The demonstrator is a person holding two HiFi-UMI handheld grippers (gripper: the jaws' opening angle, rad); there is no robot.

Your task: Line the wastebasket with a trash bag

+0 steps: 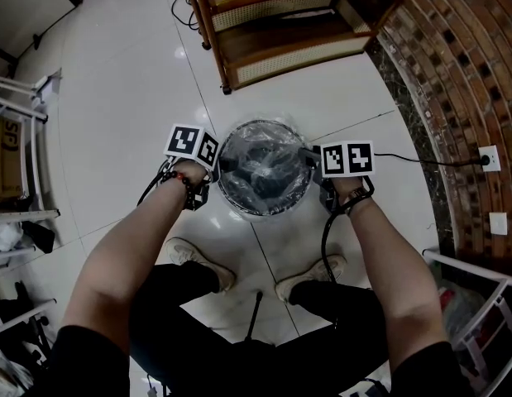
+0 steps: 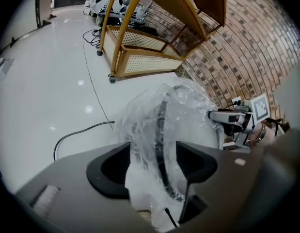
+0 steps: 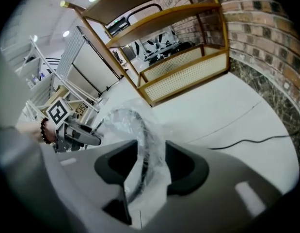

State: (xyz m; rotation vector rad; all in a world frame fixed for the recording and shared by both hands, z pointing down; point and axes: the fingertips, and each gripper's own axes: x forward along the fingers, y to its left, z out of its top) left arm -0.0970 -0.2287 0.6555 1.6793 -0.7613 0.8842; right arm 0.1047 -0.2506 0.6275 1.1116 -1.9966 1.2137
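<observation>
Wastebasket (image 1: 264, 212) on the pale tiled floor, right between the person's feet and just in front of the wooden shelf unit (image 1: 280, 23). It's a round dark bin, and the clear trash bag (image 1: 268, 168) is bunched inside and crinkled up over the rim.

The left gripper (image 2: 152, 166) sits at the left side of the rim. Its tongs are released, standing wide apart with the bag film and the dark rim running up between them, and nothing is pinched. The right gripper (image 3: 152, 164) is at the opposite side and is also released: the film and rim pass through the gap, but the pads aren't biting.

My read is that this is the cuffing step, where the bag's mouth gets folded down over the edge. To do it well, each gripper should take only the film and not the rim. If the tongs close on both, the bin will lift or tip. Catch the plastic just above the edge, draw it outward and down the outside wall, and work both sides together so the pull balances and the light bin stays put.

The film is thin and slippery, so a hard tug could tear it or drag the opposite side back in. Leave some slack in the middle so the bag can settle to the bottom.
</observation>
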